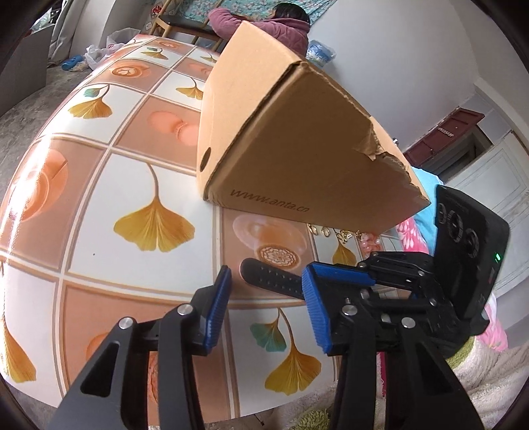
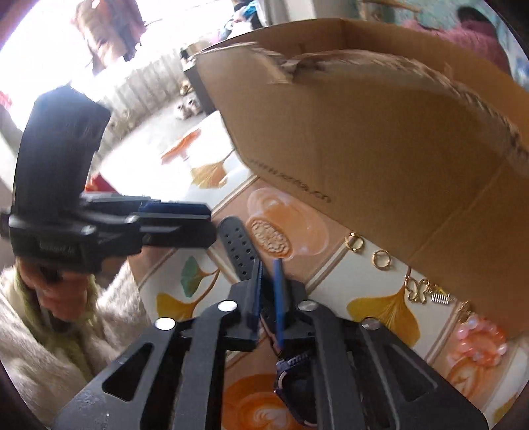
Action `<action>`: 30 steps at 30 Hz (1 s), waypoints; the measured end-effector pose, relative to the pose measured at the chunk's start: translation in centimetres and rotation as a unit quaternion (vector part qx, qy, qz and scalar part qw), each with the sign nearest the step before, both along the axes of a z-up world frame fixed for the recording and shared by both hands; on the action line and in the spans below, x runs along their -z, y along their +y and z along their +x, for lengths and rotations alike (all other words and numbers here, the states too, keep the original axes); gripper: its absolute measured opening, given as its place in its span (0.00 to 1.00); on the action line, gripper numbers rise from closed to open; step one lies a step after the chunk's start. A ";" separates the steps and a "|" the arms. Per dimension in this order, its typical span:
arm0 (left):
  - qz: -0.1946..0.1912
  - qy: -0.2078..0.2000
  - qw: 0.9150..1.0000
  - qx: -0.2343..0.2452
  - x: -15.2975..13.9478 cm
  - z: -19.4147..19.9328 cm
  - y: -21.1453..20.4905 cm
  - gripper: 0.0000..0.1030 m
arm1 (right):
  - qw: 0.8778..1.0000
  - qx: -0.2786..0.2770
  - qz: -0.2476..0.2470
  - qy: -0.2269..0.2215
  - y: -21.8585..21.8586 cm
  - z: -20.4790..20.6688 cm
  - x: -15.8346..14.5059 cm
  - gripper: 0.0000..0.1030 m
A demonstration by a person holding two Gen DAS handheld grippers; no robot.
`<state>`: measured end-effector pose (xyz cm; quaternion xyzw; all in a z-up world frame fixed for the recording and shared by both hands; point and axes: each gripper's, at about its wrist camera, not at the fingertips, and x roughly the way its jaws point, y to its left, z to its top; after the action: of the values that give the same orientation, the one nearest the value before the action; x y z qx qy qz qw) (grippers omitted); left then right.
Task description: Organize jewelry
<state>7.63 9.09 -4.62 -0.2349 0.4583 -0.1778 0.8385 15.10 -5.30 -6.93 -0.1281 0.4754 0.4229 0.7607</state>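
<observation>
A black watch lies across a table covered in a ginkgo-leaf cloth [image 1: 132, 185]. My right gripper [image 2: 267, 264] is shut on its perforated strap [image 2: 236, 246], and the watch case [image 2: 291, 364] hangs below the pads. In the left wrist view the strap's free end [image 1: 271, 279] pokes between the blue pads of my left gripper [image 1: 267, 271], which stands open without pressing on it. Gold rings [image 2: 354, 241], a gold chain with a butterfly piece [image 2: 420, 291] and a pink bead bracelet [image 2: 479, 334] lie along the foot of a cardboard box [image 2: 380, 149].
The cardboard box [image 1: 281, 132] is large and stands on the table just behind the jewelry, torn at its near corner. A person in a purple jacket [image 1: 264, 23] sits beyond it. A hand in a fluffy cream sleeve [image 2: 49, 330] holds the left gripper.
</observation>
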 end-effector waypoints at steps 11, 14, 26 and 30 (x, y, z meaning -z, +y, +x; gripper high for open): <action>-0.041 0.021 0.999 -0.002 0.6 0.3 1.0 0.39 | 0.997 -0.035 -0.040 -0.059 2.4 -2.2 -0.2 0.32; -0.056 0.032 0.998 -0.003 0.9 0.8 0.9 0.39 | 0.997 -0.024 -0.035 -0.062 2.1 -2.7 0.0 0.32; -0.113 0.043 0.993 -0.009 1.3 1.7 1.6 0.39 | 0.996 0.003 -0.014 -0.087 0.1 -4.9 0.1 0.32; -0.154 0.028 0.988 0.000 1.0 1.3 2.0 0.39 | 0.996 0.003 -0.011 -0.087 0.2 -5.1 0.3 0.32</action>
<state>8.96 11.07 -5.64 -0.3662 0.4485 -0.2401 0.7791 10.00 -5.14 -7.18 -0.1717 0.4122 0.4027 0.7990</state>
